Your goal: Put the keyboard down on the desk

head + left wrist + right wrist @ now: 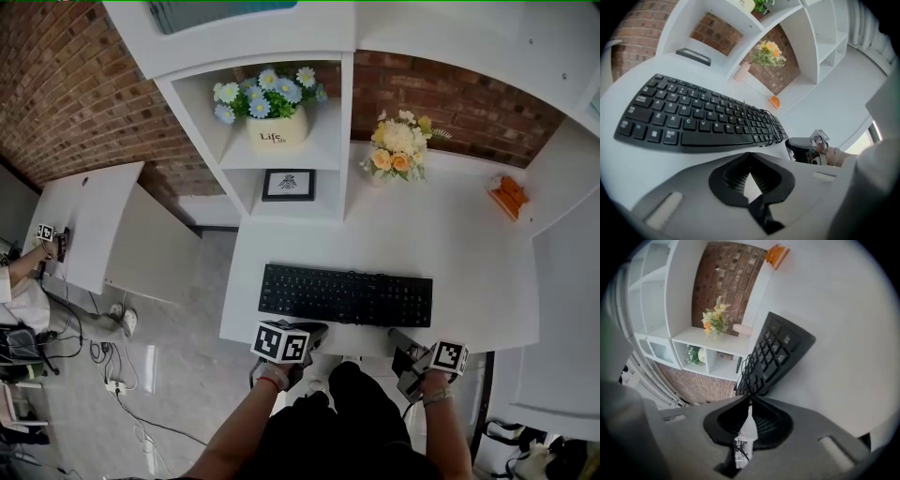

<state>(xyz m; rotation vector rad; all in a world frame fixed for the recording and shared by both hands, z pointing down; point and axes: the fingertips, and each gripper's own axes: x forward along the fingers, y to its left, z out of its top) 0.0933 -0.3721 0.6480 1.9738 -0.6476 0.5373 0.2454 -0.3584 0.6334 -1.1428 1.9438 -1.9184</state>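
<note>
Red brick wall backs a white counter and a white shelf unit, which carries a pot of blue flowers and a small framed picture. On the counter the black keyboard lies flat near the front edge, with a peach bouquet and an orange object well behind it. The left hand-held gripper sits just short of the keyboard's front – jaws pressed together, nothing between them. The right hand-held gripper points at the keyboard's right end, its jaws likewise pressed together and empty.
</note>
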